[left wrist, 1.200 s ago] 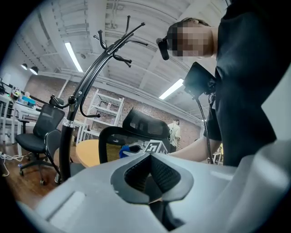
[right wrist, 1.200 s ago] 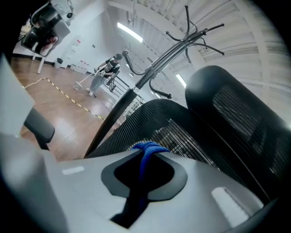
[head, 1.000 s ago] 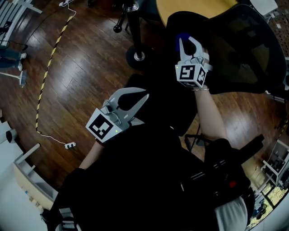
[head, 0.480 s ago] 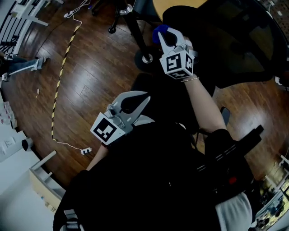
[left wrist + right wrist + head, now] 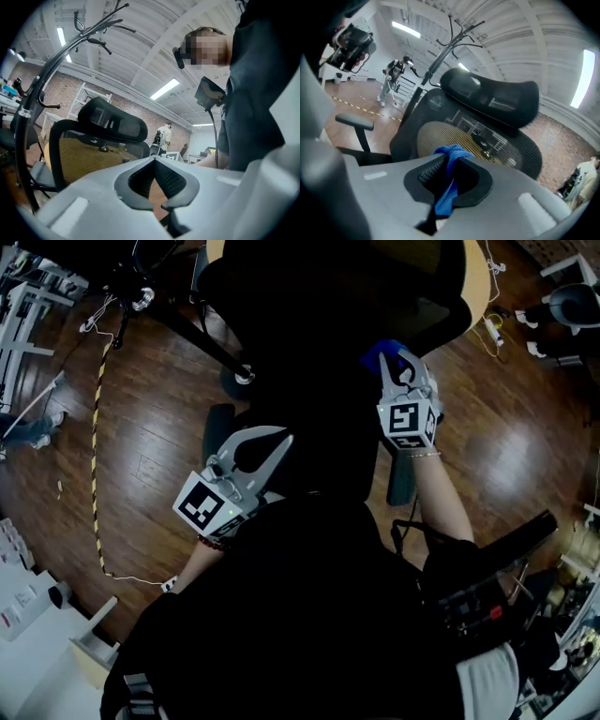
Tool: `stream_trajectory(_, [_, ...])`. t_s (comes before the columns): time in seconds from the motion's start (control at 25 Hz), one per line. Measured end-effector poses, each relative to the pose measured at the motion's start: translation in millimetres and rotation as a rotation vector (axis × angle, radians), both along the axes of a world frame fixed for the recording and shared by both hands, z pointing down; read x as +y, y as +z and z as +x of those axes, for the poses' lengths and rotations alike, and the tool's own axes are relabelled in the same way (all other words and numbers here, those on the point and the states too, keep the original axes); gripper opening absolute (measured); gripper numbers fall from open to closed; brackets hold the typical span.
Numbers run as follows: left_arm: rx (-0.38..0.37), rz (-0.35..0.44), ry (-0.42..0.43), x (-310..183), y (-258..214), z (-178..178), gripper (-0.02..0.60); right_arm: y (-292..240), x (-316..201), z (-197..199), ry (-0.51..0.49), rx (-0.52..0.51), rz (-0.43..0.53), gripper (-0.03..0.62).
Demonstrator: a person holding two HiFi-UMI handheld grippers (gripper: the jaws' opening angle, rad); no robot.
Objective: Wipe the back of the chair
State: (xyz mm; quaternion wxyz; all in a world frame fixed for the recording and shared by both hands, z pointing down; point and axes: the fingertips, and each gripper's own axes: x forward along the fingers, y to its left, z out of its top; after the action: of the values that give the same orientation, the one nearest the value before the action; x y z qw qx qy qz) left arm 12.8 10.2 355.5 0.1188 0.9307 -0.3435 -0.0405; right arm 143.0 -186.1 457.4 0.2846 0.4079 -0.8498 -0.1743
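The black mesh office chair (image 5: 328,296) stands in front of me, its backrest (image 5: 473,136) and headrest (image 5: 490,96) facing both gripper views. My right gripper (image 5: 399,360) is shut on a blue cloth (image 5: 378,354) and hovers at the right side of the backrest, a short way off it. The blue cloth (image 5: 447,180) bunches between the jaws. My left gripper (image 5: 277,441) is shut with nothing in it, held low near my body, left of the chair. The left gripper view shows the chair (image 5: 93,150) a little way ahead.
A black coat rack (image 5: 47,70) stands left of the chair. The chair's armrests (image 5: 217,427) stick out toward me. A round wooden table (image 5: 476,282) lies beyond the chair. A yellow-black cable (image 5: 94,427) runs over the wooden floor at left. A person (image 5: 164,136) stands far off.
The chair now sits in the top middle of the head view instead of the top right. My right gripper with the cloth has gone from the chair's left side to its right side. The left gripper barely moved.
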Motion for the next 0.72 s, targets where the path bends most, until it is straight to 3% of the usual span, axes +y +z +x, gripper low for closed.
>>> stream_trajectory(0.12, [-0.010,-0.008,0.010,-7,1,35,0.005,12,-8,80,0.091,0.055,-0.009,0.026])
stream_trajectory(0.24, [-0.041,-0.004,-0.017,-12,3,46,0.005,18,-22,115,0.124,0.086,-0.006,0.026])
stream_trajectory(0.52, [-0.083,-0.018,-0.137,-15,3,47,0.005,35,-58,117,0.114,0.107,-0.002,0.026])
stream_trajectory(0.64, [-0.058,-0.023,-0.145,-21,10,59,0.005,32,-75,132,0.121,0.122,0.012,0.026])
stream_trajectory(0.72, [-0.050,-0.035,-0.175,-17,9,47,0.005,34,-78,127,0.118,0.087,0.020,0.026])
